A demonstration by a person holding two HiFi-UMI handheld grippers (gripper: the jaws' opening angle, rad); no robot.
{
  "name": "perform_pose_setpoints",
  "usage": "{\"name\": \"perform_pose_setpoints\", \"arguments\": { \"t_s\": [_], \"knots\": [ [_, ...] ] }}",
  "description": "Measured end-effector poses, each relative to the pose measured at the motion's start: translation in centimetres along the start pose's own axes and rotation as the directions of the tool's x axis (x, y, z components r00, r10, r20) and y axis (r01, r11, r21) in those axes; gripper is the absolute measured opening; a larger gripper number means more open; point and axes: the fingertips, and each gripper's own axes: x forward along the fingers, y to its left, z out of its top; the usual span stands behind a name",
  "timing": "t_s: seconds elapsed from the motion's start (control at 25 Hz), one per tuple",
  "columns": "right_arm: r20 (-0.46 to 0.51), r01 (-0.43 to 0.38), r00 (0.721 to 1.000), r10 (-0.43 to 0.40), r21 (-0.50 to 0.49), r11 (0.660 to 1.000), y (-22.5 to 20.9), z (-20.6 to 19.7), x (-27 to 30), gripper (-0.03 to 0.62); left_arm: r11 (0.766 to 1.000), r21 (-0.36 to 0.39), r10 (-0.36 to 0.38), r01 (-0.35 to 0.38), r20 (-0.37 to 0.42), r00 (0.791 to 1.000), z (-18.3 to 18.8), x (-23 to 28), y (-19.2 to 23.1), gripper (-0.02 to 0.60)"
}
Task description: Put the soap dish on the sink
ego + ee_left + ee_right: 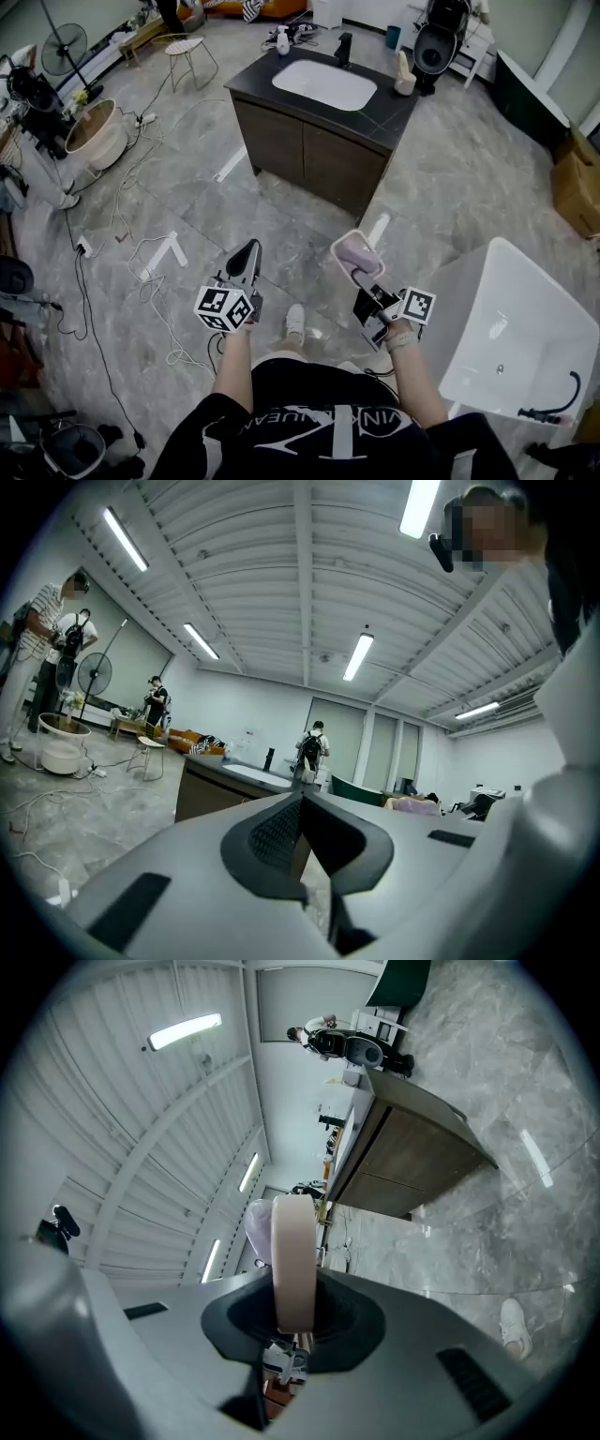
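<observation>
1. Soap dish (356,253) (292,1251), one: rounded-rectangular and smooth, with a pale rim and a mauve inner face. It is clamped by its edge in the right gripper, above the floor at 6 o'clock of the vanity, well apart from the sink.
2. Right gripper (361,277) (295,1321), one: grey moulded jaws are pressed on the dish rim.
3. Left gripper (246,258) (302,827), one: dark ribbed pads are brought together with nothing between. It is at 9 o'clock of the right gripper.
4. Sink (323,84), one: a white glossy oval basin, set in a dark countertop (380,114) on a brown wood-grain vanity (300,150), at 12 o'clock.
5. Bathtub (525,328), one: white and glossy, at 4 o'clock.
6. Floor (450,187): grey, marble-look.
</observation>
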Motion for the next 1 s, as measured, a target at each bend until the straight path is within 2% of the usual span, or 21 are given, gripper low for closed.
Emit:
{"name": "perform_pose_setpoints", "arguments": {
  "t_s": [0.28, 0.44, 0.72, 1.0],
  "knots": [
    [0.057, -0.042, 0.998, 0.039, 0.048, 0.998, -0.4, 4.4, 5.7, 0.06, 0.999, -0.012, -0.043, 0.042, -0.051, 0.998, 0.1, 6.6, 3.8, 0.015],
    [0.047, -0.02, 0.999, 0.018, 0.036, 0.999, -1.1, 6.3, 8.4, 0.061, 0.997, -0.008, -0.078, 0.077, -0.068, 0.995, 0.6, 10.0, 5.0, 0.015],
    [0.086, 0.032, 0.996, -0.037, 0.06, 0.998, -2.4, 10.5, 12.2, 0.061, 0.99, -0.008, -0.14, 0.14, -0.098, 0.985, 1.6, 16.7, 7.3, 0.015],
    [0.161, 0.042, 0.986, -0.051, 0.059, 0.997, -3.7, 14.4, 15.3, 0.061, 0.973, 0.011, -0.226, 0.229, -0.12, 0.967, 2.0, 23.1, 8.7, 0.015]
  ]
}}
